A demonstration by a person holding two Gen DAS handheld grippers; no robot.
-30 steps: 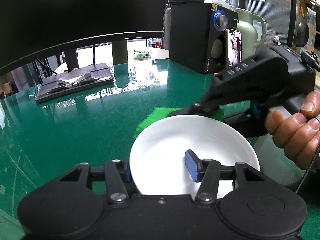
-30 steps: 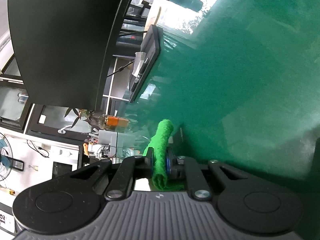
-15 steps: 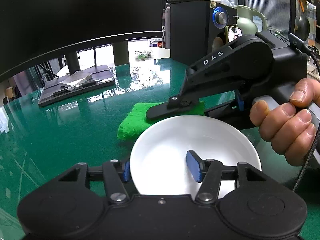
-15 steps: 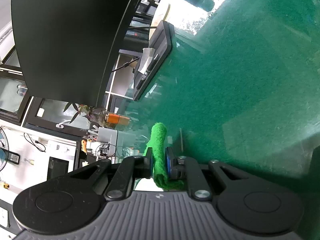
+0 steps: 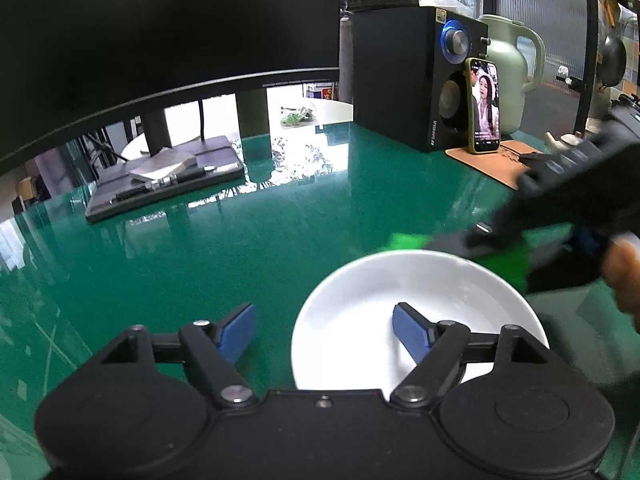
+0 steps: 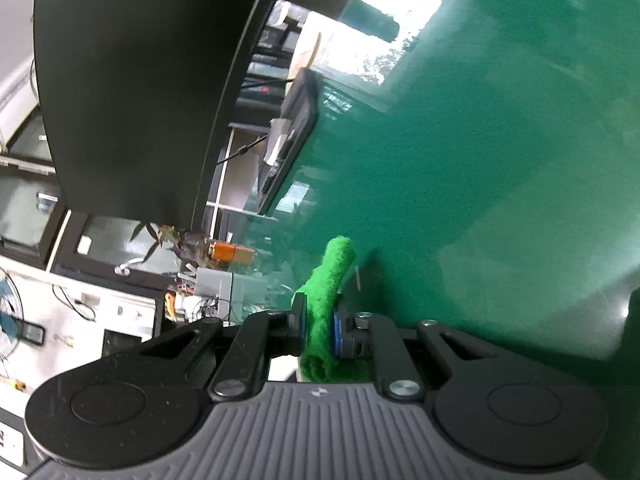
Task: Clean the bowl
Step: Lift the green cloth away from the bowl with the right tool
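A white bowl (image 5: 416, 308) rests on the green table in the left wrist view. My left gripper (image 5: 324, 332) is open: one blue pad is inside the bowl, the other is well left of its rim, over the table. My right gripper (image 6: 318, 320) is shut on a folded green cloth (image 6: 328, 284). In the left wrist view the right gripper (image 5: 460, 242) and the cloth (image 5: 504, 260) sit at the bowl's far right rim, blurred by motion. The bowl is hidden in the right wrist view.
A large black monitor (image 5: 160, 40) spans the back of the table (image 5: 240, 240). A dark tray with pens (image 5: 168, 184) lies beneath it. A black speaker (image 5: 412, 80), a phone (image 5: 486, 106) on a cork mat and a pale green kettle (image 5: 512, 76) stand at the back right.
My left gripper has opened and let go of the bowl's rim; its left pad now stands clear of the bowl. My right gripper with the cloth has swung rightward along the far rim.
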